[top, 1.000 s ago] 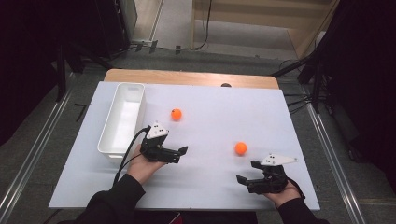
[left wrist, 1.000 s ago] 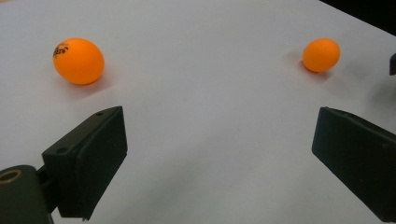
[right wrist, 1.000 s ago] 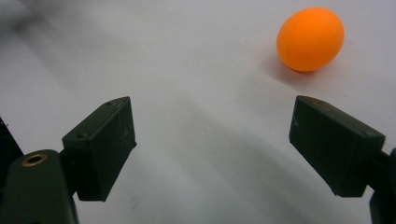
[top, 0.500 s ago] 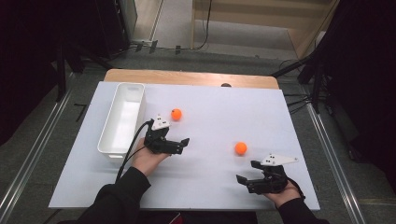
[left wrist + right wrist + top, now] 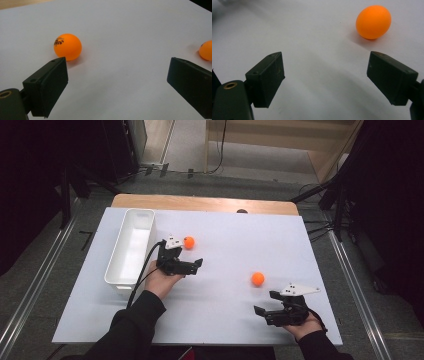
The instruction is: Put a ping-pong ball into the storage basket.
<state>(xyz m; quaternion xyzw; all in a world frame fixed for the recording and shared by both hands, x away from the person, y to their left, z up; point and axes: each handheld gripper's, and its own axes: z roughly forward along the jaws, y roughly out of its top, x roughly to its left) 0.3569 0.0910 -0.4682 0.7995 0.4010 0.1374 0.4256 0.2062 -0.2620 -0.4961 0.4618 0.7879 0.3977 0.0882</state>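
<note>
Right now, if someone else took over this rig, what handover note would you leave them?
Left gripper: jaws open, empty, just short of the near orange ping-pong ball, which lies beside the white rectangular plastic bin.
Right gripper: jaws open, empty, short of the second orange ball on the white table sheet.
Done: nothing gripped; the bin looks empty.
Left: likely grip each ball and drop it in the bin.

It looks like a lab: a white surface (image 5: 225, 320) on a grey floor (image 5: 60, 270), dark stands (image 5: 67, 195) and loose cables (image 5: 315, 227) around it
</note>
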